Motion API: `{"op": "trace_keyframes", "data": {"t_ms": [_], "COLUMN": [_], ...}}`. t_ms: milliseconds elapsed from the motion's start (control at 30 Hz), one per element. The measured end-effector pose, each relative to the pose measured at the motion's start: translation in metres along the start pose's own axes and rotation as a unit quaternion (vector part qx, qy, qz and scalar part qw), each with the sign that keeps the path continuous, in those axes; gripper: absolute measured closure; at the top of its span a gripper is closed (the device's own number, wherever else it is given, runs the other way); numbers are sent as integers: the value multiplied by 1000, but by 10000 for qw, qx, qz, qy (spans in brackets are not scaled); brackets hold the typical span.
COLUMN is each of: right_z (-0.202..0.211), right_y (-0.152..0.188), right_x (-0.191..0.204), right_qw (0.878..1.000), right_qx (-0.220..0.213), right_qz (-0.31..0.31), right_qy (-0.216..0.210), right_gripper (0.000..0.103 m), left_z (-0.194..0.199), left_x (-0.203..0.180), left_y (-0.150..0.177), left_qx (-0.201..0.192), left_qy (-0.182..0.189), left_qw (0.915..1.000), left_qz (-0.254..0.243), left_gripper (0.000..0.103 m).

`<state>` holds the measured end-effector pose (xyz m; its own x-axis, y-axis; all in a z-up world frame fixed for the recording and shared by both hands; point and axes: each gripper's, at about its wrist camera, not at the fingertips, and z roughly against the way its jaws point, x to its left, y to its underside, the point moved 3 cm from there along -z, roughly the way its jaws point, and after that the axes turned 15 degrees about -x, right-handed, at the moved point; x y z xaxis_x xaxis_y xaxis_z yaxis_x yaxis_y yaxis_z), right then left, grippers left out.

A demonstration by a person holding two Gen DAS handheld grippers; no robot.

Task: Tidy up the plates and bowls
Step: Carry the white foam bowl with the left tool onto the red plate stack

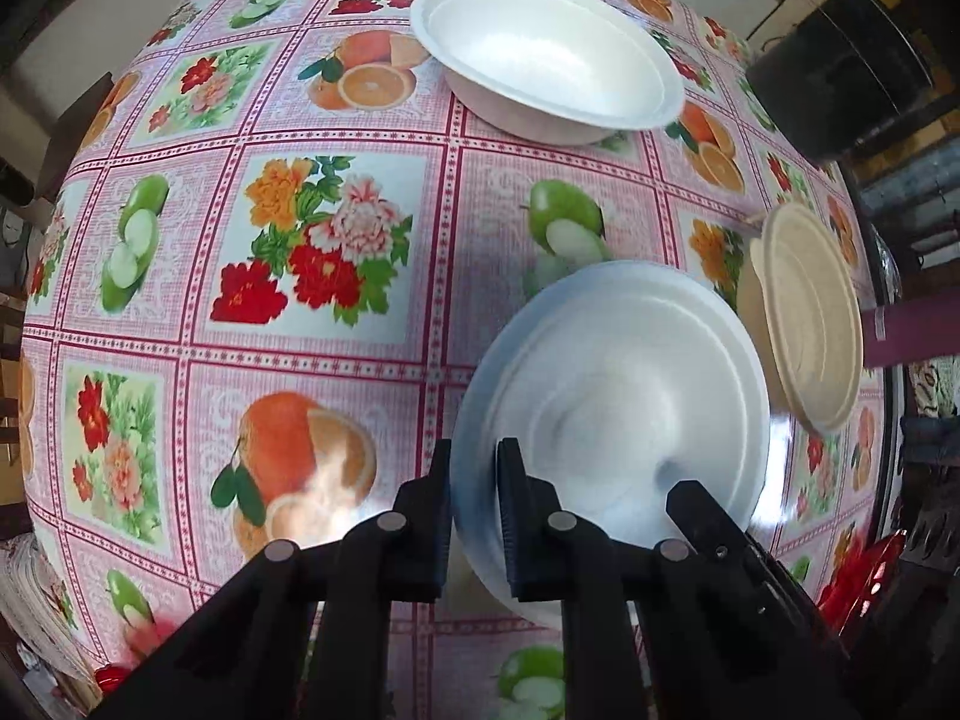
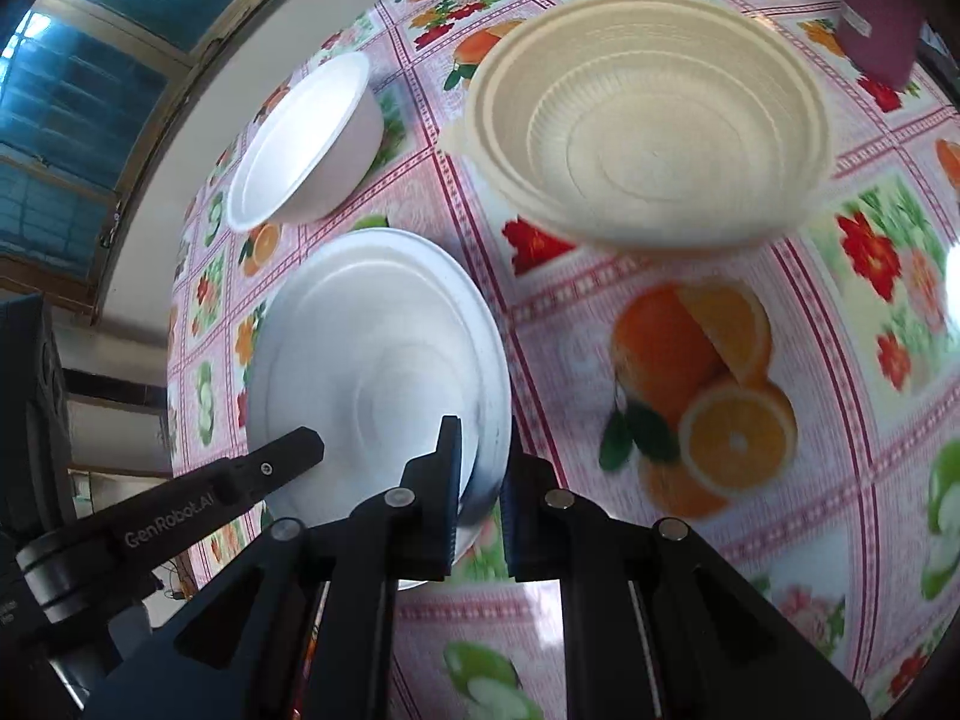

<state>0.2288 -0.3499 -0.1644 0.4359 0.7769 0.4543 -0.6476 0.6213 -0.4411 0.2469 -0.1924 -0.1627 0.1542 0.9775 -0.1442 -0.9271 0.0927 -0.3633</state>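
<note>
Currently, you are holding the left gripper [image 1: 474,516] closed on the rim of the white plate [image 1: 612,408]: one finger is sitting under the plate's outer edge, the other is pressing on its upper face. At the opposite rim of this plate, you are holding the right gripper [image 2: 483,510] clamped as well, with its fingers nearly together and the plate edge [image 2: 486,420] pinched between them. From the right wrist view, the left gripper's finger [image 2: 282,456] is reaching in over the plate's far side, and from the left wrist view a right gripper finger [image 1: 702,510] is lying over the plate's near right portion.

Both grippers are pointing steeply downward toward the counter [image 1: 336,324], which is wearing a pink checked cloth printed with oranges, apples and flowers. The plate is sitting tilted above that cloth; whether its underside is touching the counter cannot be determined.

Beyond the plate, a white bowl [image 1: 546,54] is standing upright on the counter, well apart from it. A beige ribbed bowl [image 2: 648,132] is positioned near the plate's other side, close to the counter's edge. A maroon sleeve [image 2: 876,12] is showing past that bowl.
</note>
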Motion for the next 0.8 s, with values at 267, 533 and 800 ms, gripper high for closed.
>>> {"op": "trace_keyframes", "data": {"t_ms": [267,533,800], "right_z": [42,99,127], "right_y": [29,82,171], "right_x": [-8,14,75], "right_qw": [9999,9972,9834], "right_qx": [69,391,711], "right_qz": [-91,454,1447], "right_qy": [-66,-456,-836], "right_gripper": [90,90,88], "left_z": [49,113,156], "left_x": [1,34,110], "left_y": [43,113,165], "left_qx": [-19,-98,-308], "left_qy": [179,211,-69], "left_qw": [9991,9979,9987], "left_qz": [-375,-597,-405], "left_gripper": [87,85,84]}}
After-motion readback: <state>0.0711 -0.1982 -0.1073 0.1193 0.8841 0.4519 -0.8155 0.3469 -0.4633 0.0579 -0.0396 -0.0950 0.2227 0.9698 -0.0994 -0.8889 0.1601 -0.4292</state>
